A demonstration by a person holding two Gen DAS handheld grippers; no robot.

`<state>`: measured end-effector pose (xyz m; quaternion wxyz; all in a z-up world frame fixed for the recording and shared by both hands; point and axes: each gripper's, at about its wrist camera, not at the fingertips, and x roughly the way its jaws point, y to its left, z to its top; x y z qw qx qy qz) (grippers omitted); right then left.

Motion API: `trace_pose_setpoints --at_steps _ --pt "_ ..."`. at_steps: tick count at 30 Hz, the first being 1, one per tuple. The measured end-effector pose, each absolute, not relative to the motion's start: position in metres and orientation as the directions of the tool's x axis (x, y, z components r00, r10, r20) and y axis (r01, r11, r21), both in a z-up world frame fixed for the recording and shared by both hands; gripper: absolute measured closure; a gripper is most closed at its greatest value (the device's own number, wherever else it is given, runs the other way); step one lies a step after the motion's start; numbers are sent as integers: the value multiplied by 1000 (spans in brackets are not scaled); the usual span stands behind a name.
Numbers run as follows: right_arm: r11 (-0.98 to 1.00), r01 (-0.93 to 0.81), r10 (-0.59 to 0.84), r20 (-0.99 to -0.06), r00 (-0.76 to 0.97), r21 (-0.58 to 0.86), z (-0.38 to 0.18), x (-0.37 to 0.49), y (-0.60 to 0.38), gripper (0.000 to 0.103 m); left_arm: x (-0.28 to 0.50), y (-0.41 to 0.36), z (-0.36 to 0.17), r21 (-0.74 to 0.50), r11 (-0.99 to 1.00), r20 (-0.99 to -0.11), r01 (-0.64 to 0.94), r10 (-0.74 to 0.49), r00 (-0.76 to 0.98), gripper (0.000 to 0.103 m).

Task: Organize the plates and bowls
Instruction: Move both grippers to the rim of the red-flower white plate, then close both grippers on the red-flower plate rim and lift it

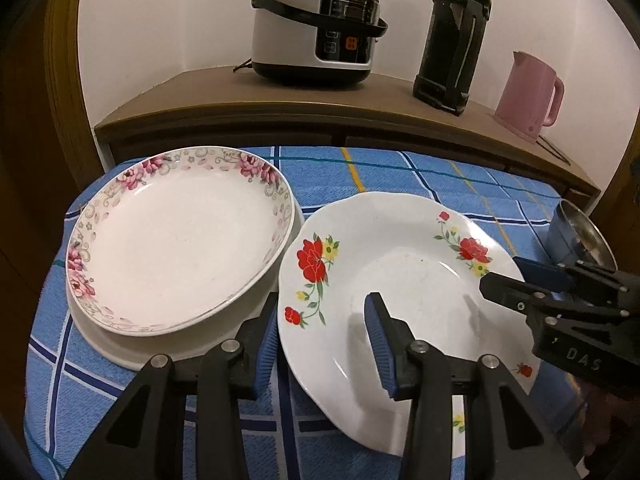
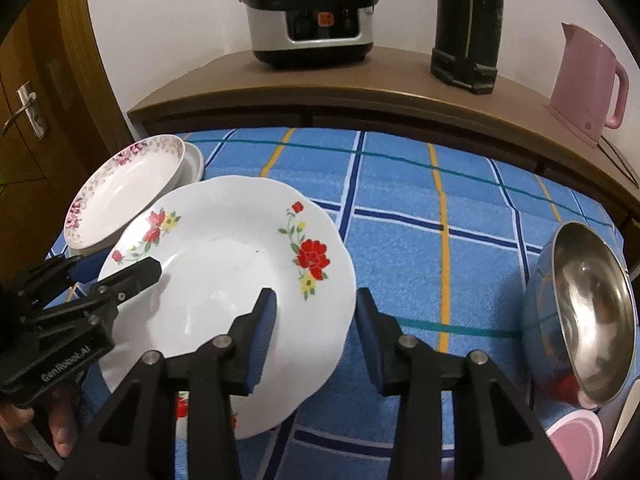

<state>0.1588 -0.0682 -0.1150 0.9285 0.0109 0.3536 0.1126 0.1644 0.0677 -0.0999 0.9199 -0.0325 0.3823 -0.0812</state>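
Note:
A white plate with red flowers (image 1: 400,272) (image 2: 228,280) lies on the blue checked cloth. My left gripper (image 1: 320,344) is open and straddles the plate's left rim, one finger inside and one outside; it shows in the right wrist view (image 2: 116,276). My right gripper (image 2: 316,332) is open and straddles the right rim; it shows in the left wrist view (image 1: 516,276). A pink-flowered plate (image 1: 180,236) (image 2: 124,188) sits on a plain white plate (image 1: 120,344) at the left.
A steel bowl (image 2: 588,308) (image 1: 584,236) leans at the right edge, with a pink item (image 2: 576,448) below it. A sideboard behind carries a rice cooker (image 1: 316,28), a dark flask (image 1: 452,40) and a pink kettle (image 1: 528,96). A door (image 2: 28,112) is at far left.

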Motion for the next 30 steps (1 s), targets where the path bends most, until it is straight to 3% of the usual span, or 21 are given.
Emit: trace_pose_setpoints --at_steps 4,20,30 --pt "967 -215 255 -611 750 139 -120 156 -75 73 162 71 -98 -141 983 -679 118 -182 711 58" --pt "946 -264 325 -511 796 190 -115 140 -79 74 150 80 -91 -170 981 -612 94 -180 770 58" --pt "942 -282 336 -495 802 183 -105 137 -75 74 146 88 -88 -200 977 -576 71 -176 799 58"
